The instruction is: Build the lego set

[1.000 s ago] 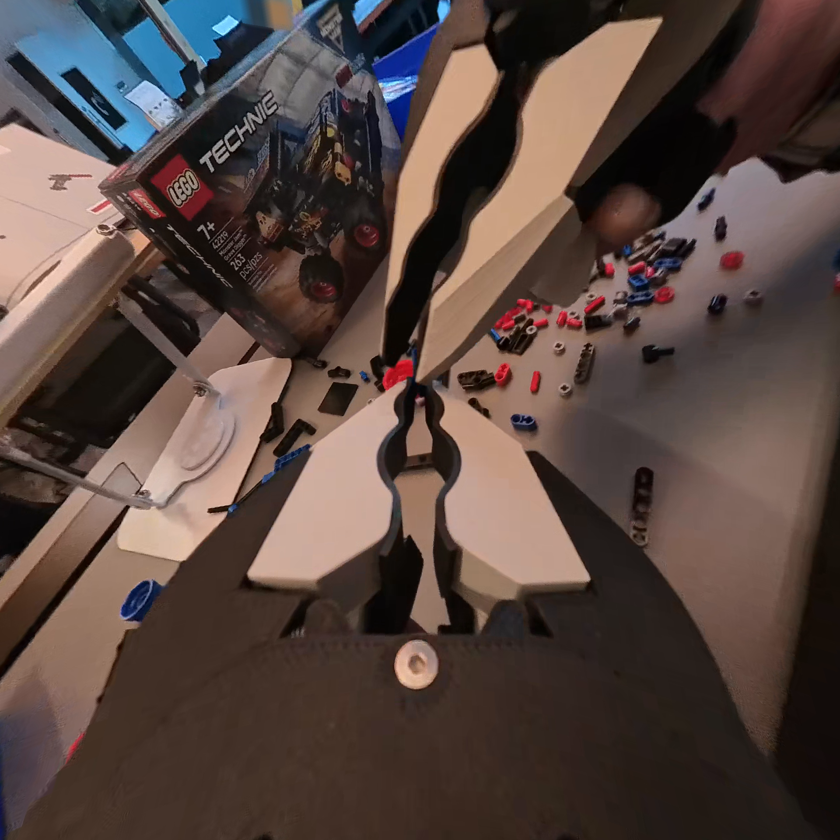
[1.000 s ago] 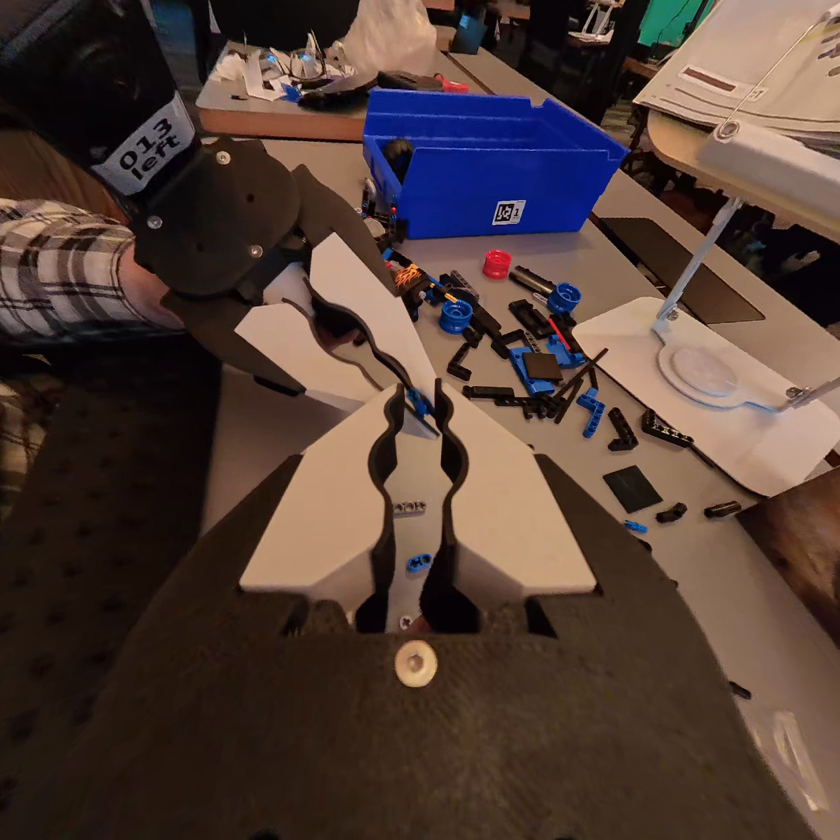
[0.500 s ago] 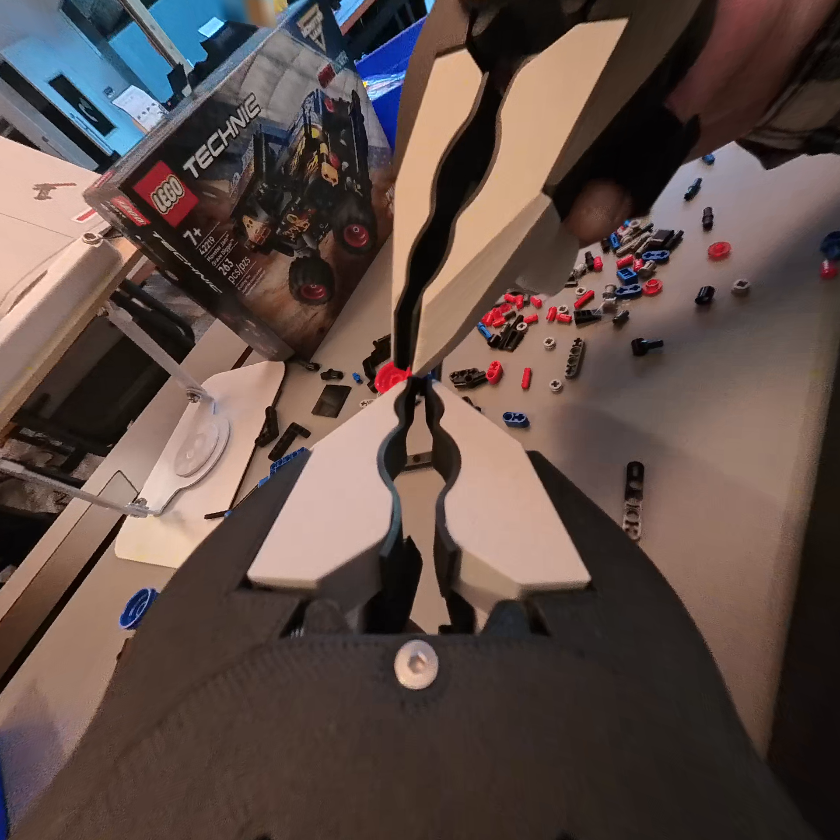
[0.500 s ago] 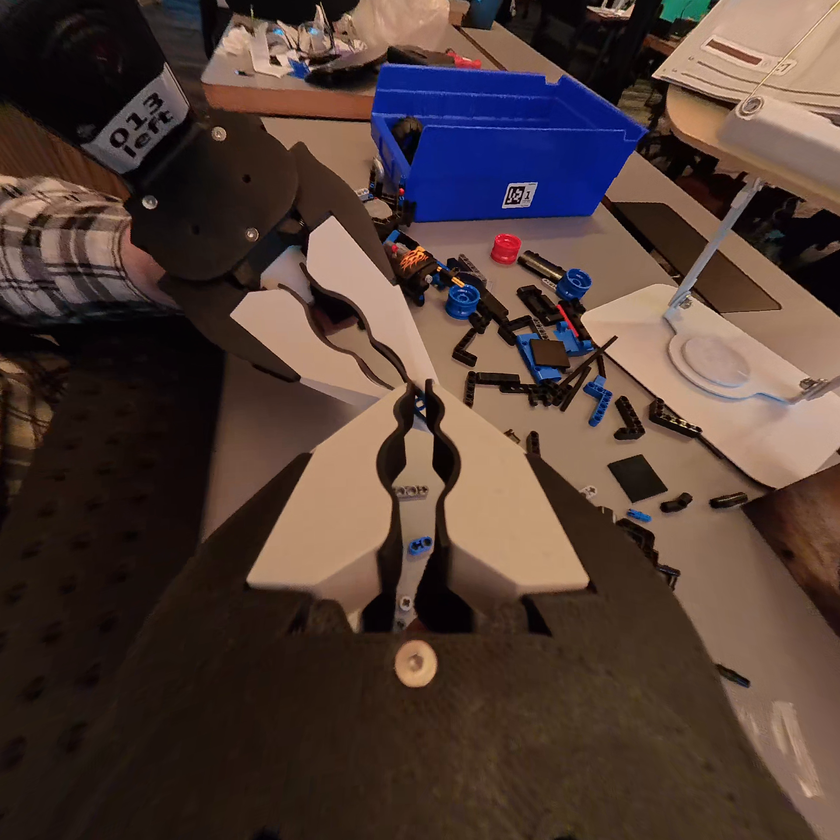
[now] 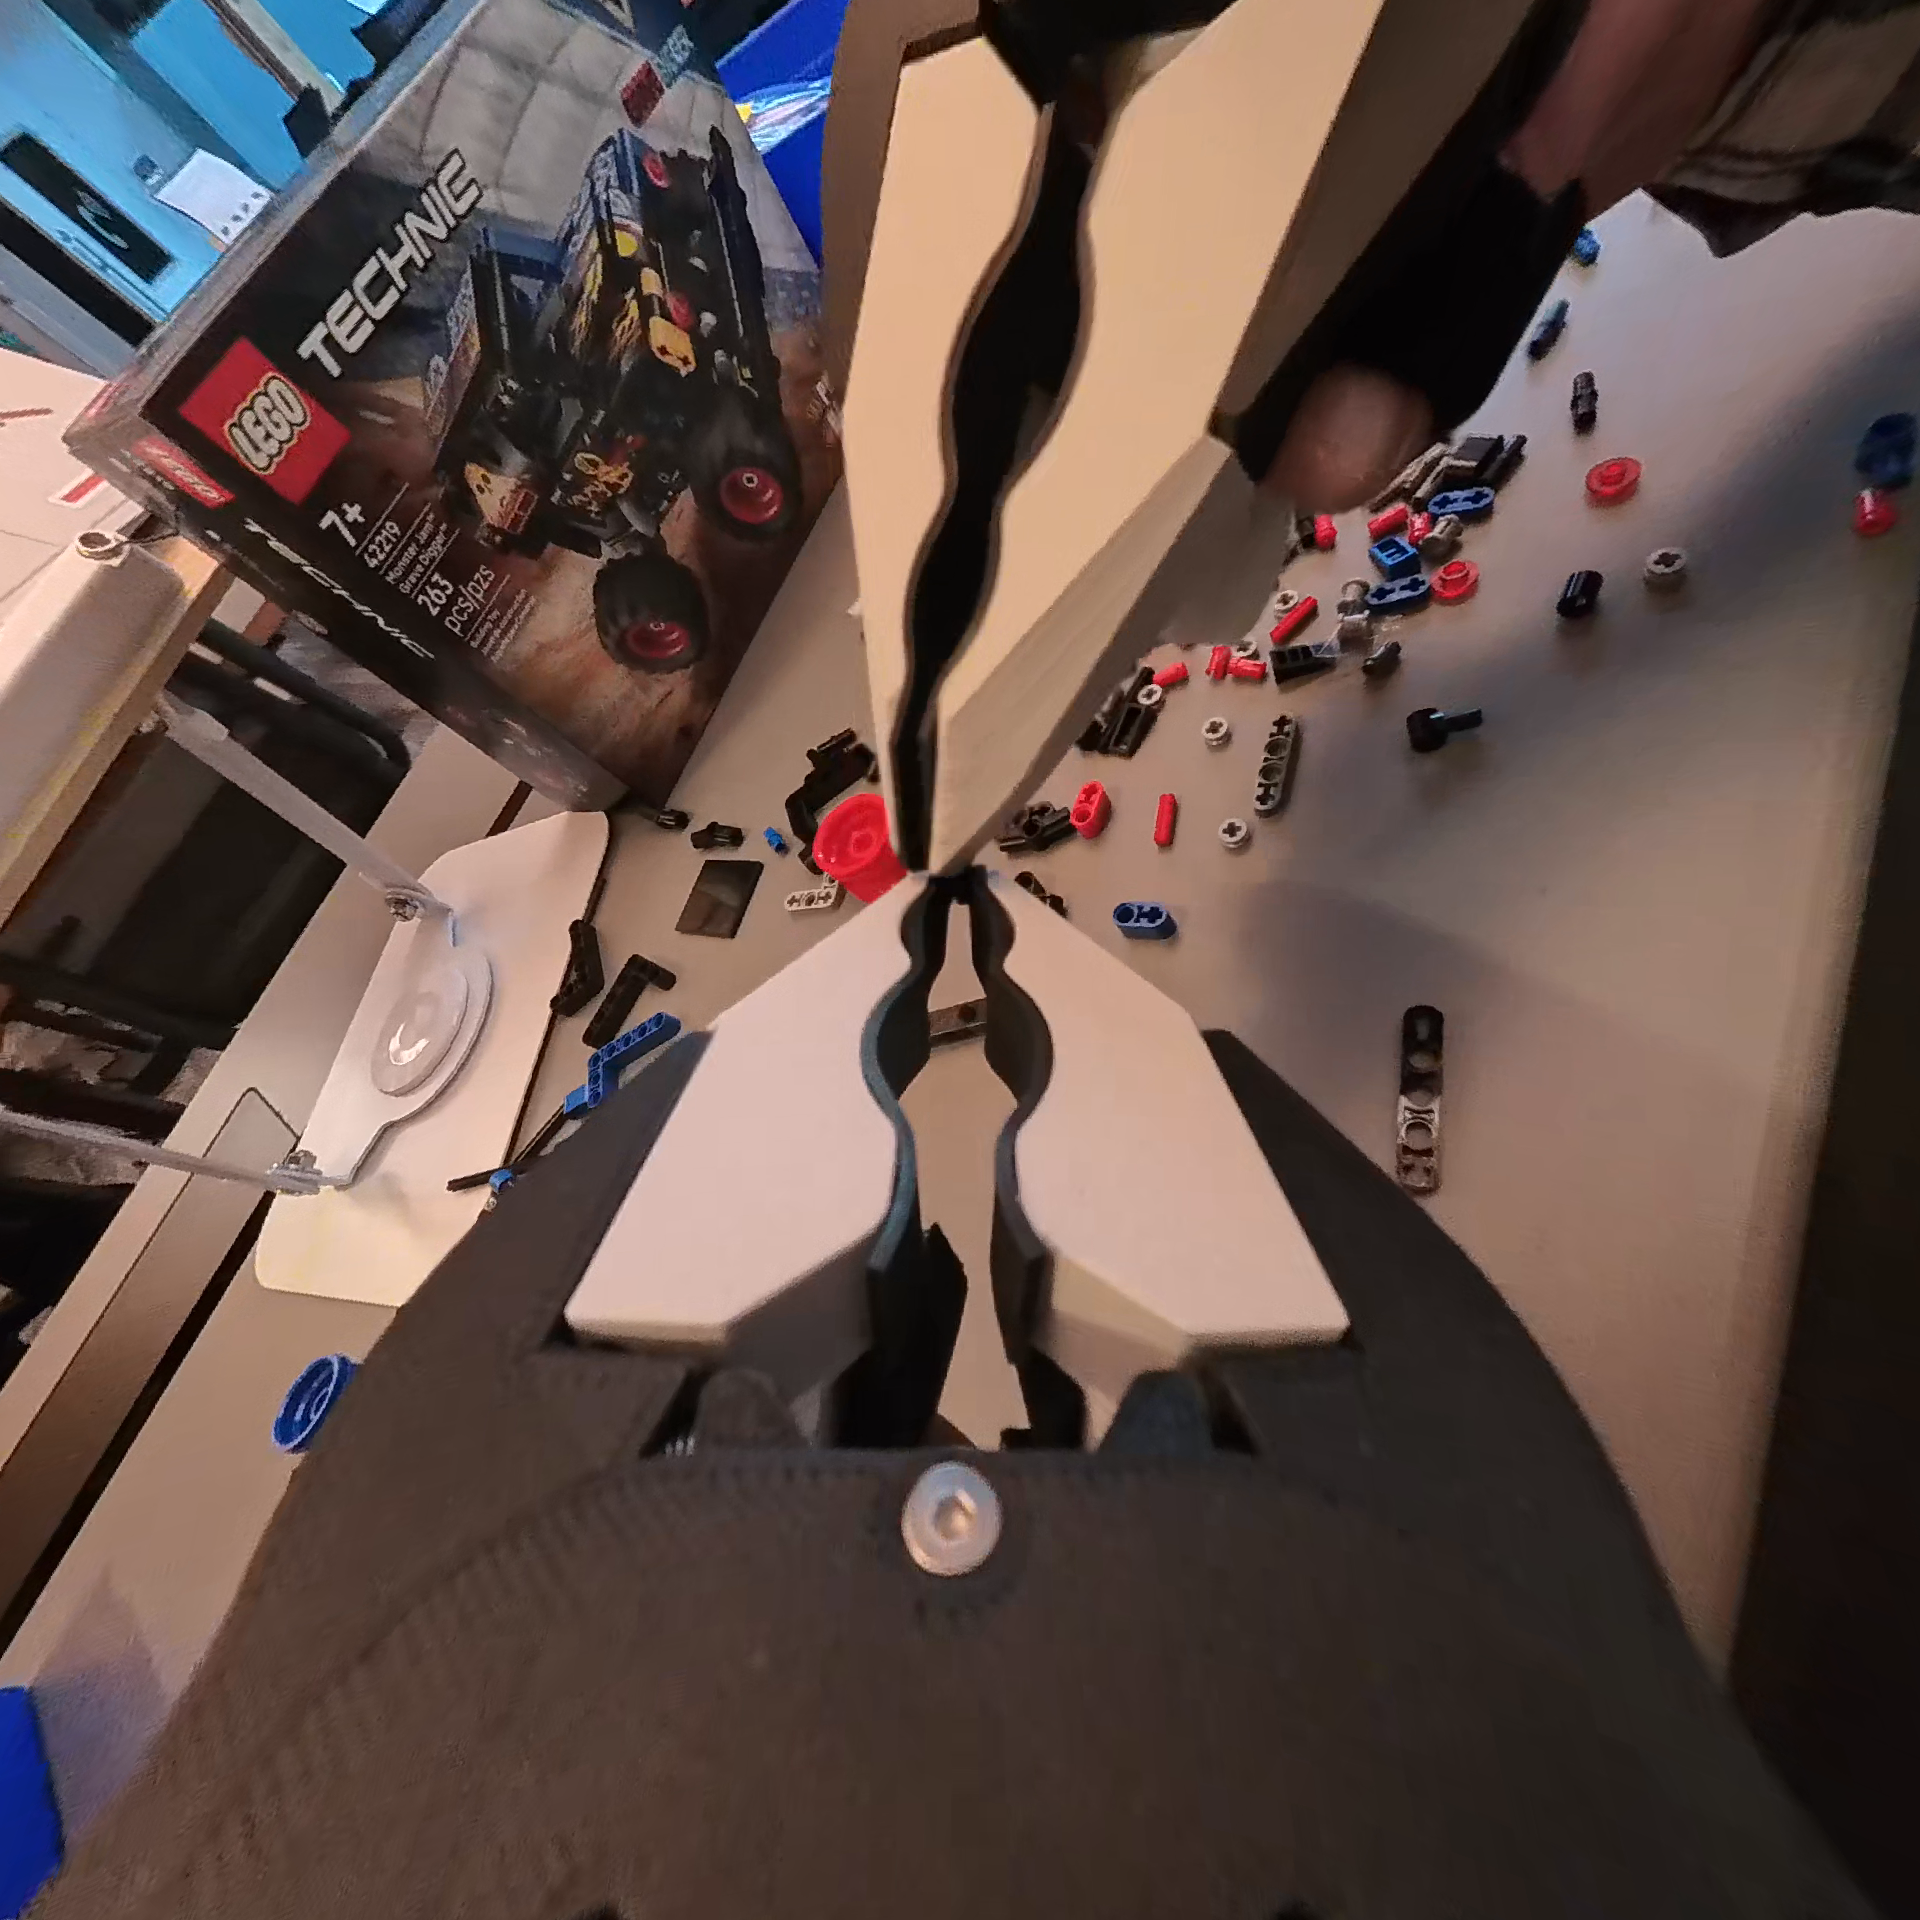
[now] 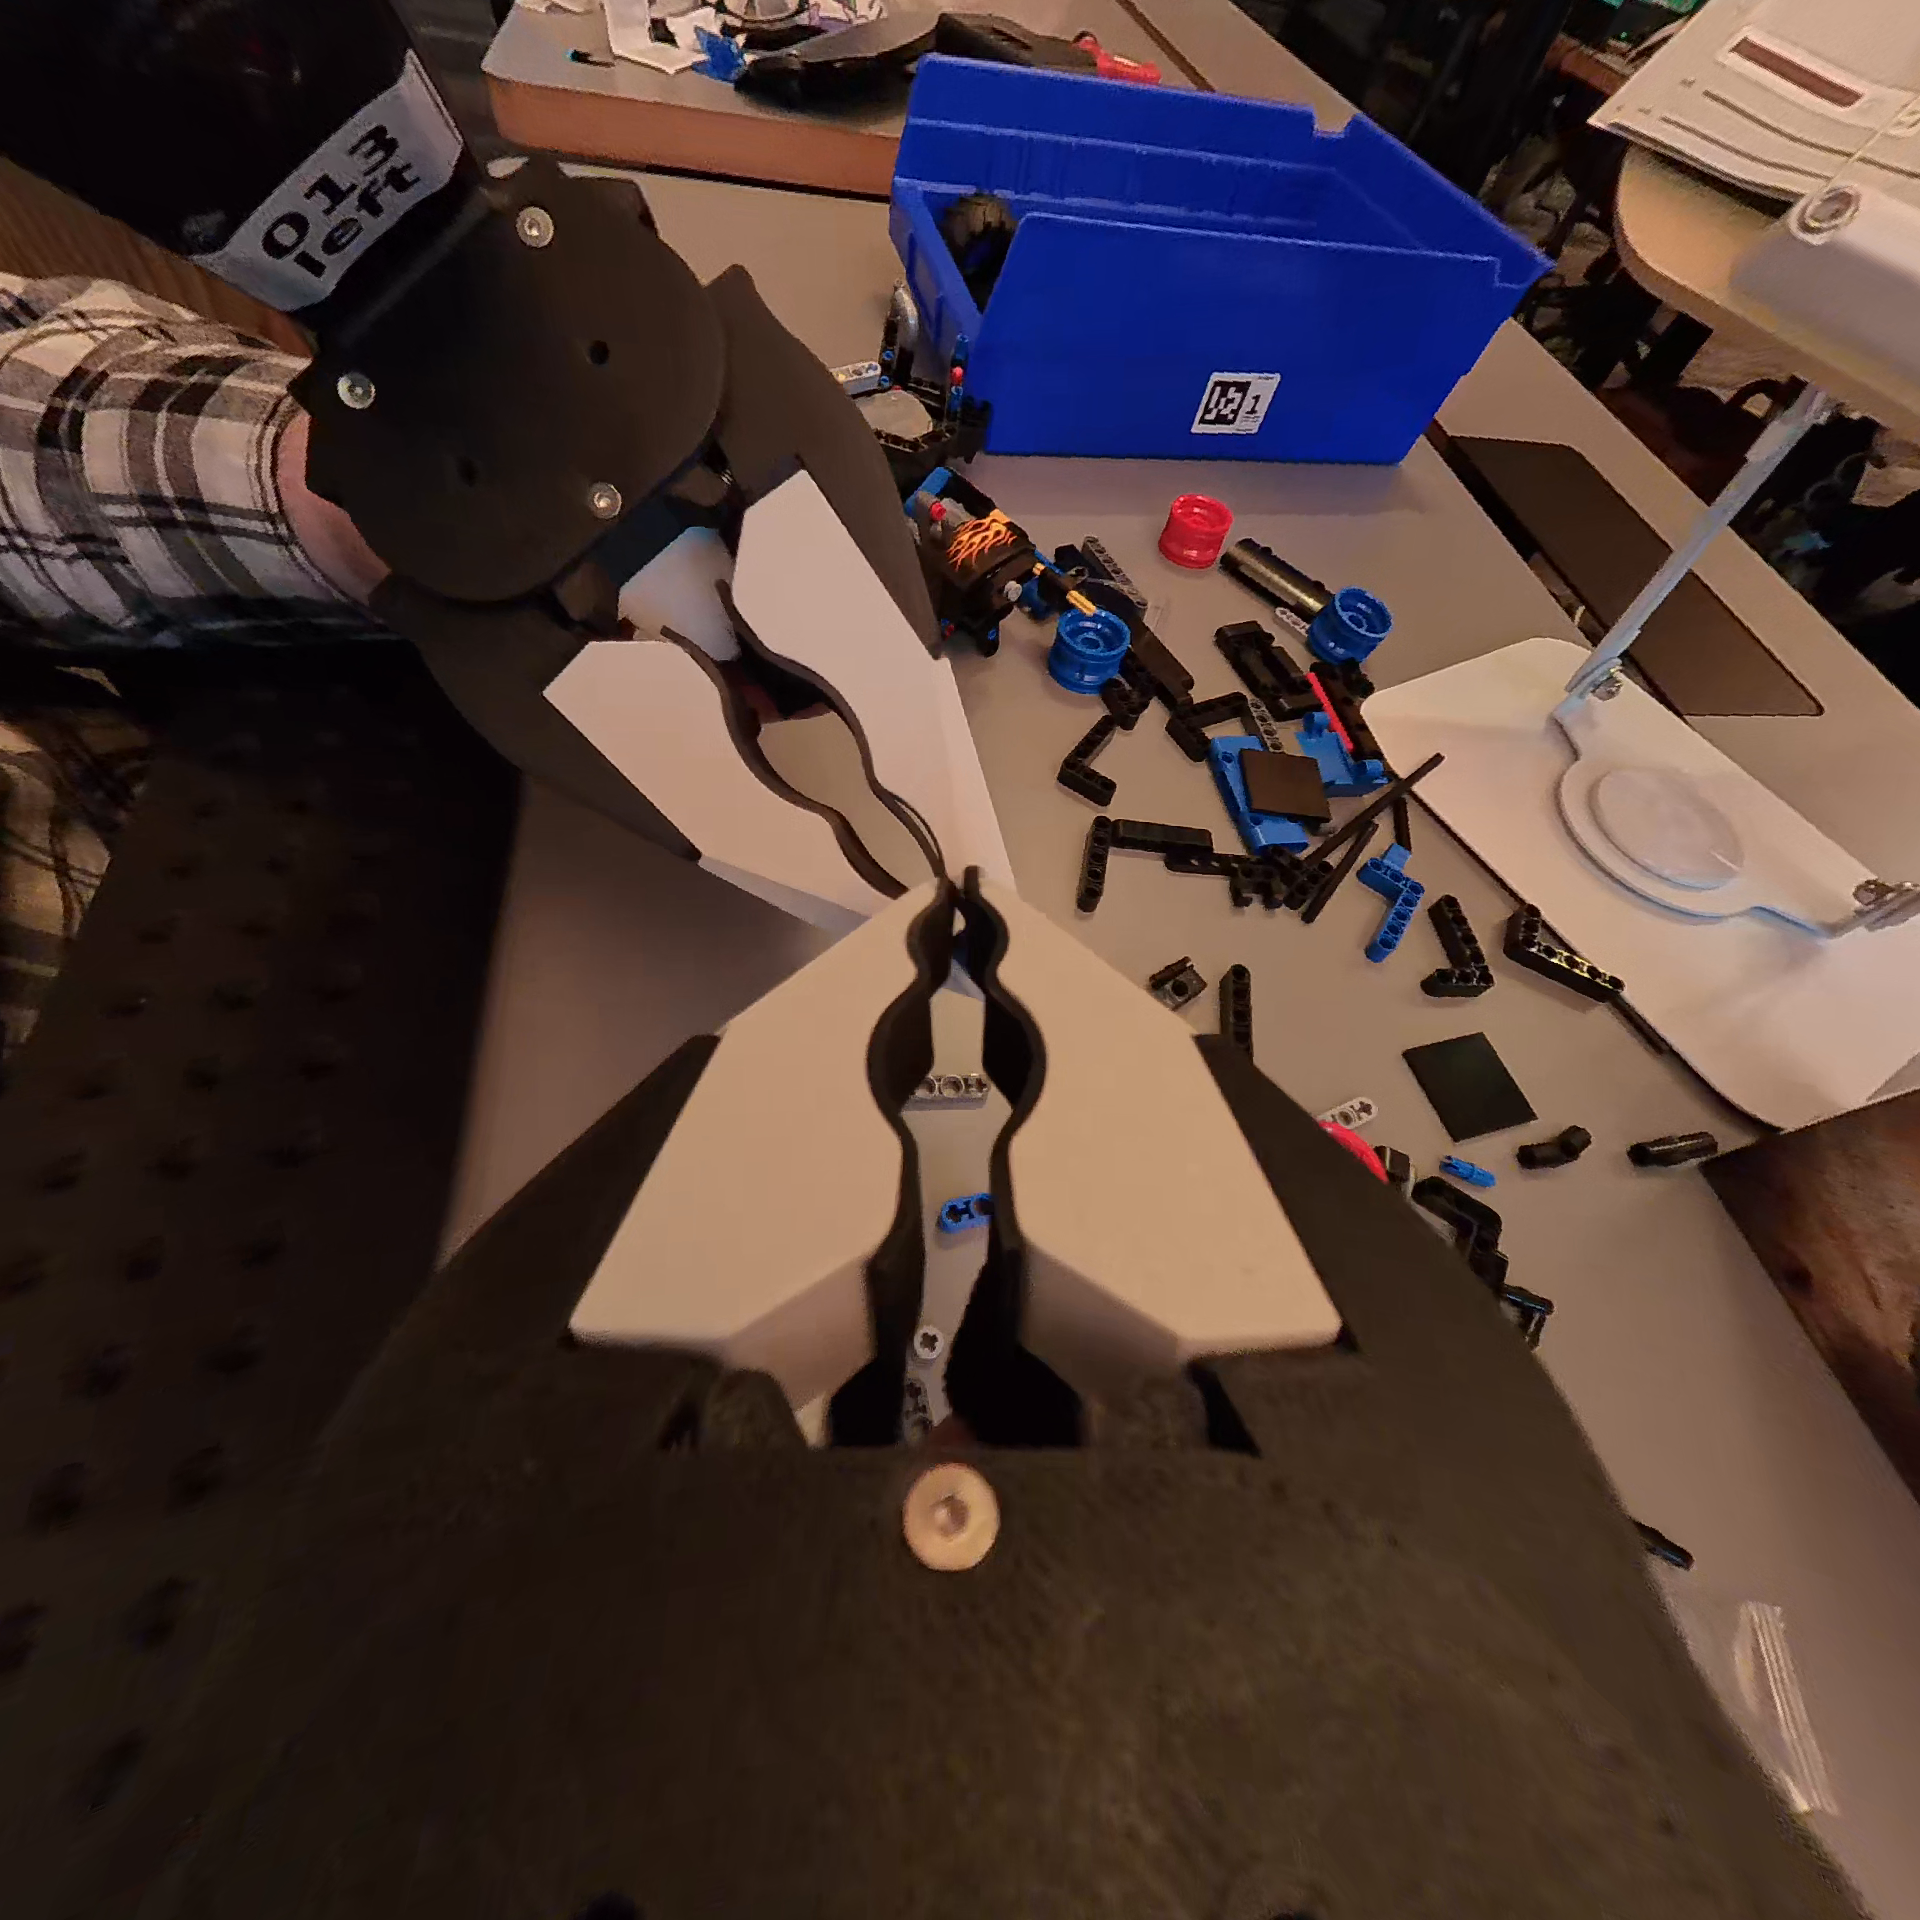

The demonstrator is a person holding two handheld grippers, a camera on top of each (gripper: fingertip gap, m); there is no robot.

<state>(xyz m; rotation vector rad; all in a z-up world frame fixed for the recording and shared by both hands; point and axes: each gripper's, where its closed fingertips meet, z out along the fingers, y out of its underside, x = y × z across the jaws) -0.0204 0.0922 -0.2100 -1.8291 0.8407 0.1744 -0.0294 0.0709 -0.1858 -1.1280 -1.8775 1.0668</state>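
Tips of left hand-held gripper (image 5: pixel 958 883) and right hand-held gripper (image 6: pixel 961 896) meet.

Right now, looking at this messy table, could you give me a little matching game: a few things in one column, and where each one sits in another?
Things:
1. blue bin
2. lego set box
3. black flame-printed assembly
4. black flat tile

Places:
A. lying flat beside the white stand base
B. just in front of the blue bin's left corner
C. far side of the table, a black wheel inside it
D. propped at a tilt behind the red wheel hub

Pairs: 1-C, 2-D, 3-B, 4-A
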